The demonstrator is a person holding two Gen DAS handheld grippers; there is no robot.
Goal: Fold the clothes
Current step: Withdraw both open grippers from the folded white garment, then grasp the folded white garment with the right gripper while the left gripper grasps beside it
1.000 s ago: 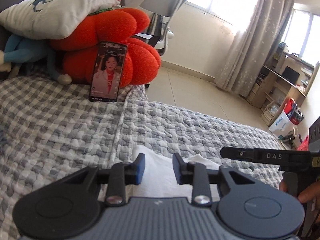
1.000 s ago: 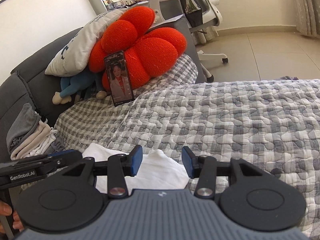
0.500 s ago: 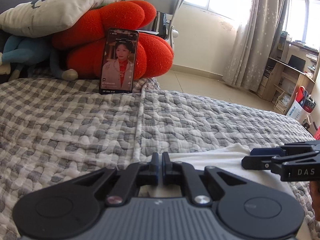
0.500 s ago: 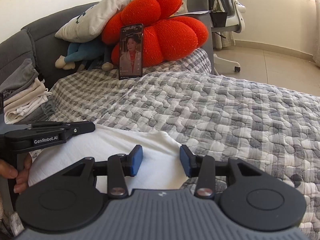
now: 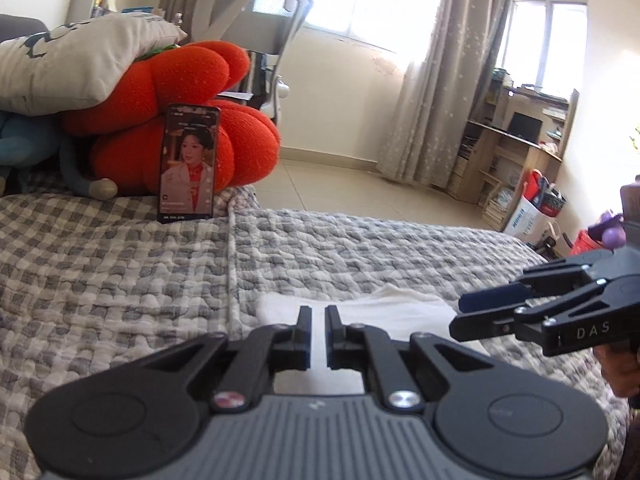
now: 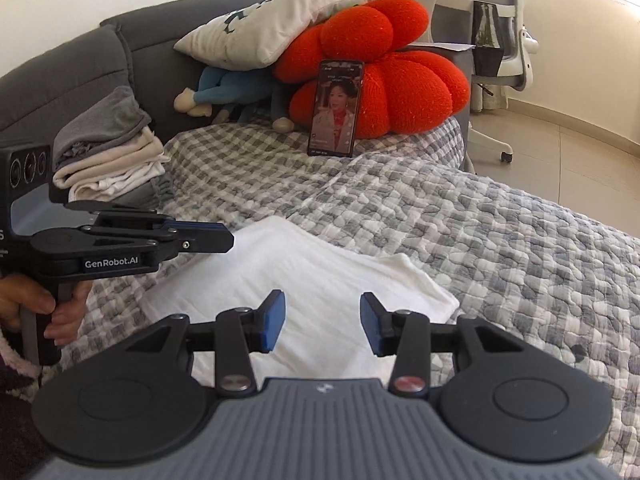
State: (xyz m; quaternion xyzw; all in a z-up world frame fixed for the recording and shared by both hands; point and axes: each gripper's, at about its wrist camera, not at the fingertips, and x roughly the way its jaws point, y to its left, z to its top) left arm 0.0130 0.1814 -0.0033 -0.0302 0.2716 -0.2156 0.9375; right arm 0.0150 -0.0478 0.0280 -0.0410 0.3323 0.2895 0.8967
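Observation:
A white garment (image 6: 320, 264) lies flat on the grey quilted bedspread (image 6: 500, 240), seen again as the white garment (image 5: 384, 306) in the left wrist view. My right gripper (image 6: 322, 322) is open just above its near edge, with nothing between the blue pads. The left gripper (image 5: 318, 332) is shut down to a thin slit, and the cloth shows beneath it. From the right wrist view the left gripper (image 6: 228, 240) hovers over the garment's left corner with no cloth in it. The right gripper (image 5: 460, 314) appears from the side, rolled over.
A phone (image 6: 336, 108) leans on a red cushion (image 6: 392, 92) at the head of the bed, under a pillow (image 6: 272, 28) and beside a blue plush toy (image 6: 224, 88). Folded clothes (image 6: 108, 160) are stacked by the grey headboard (image 6: 60, 80). An office chair (image 5: 256, 20) stands behind.
The left jaws went from open to shut. Both grippers shifted over the bed and rolled more level. The garment now lies spread out flat ahead of them.

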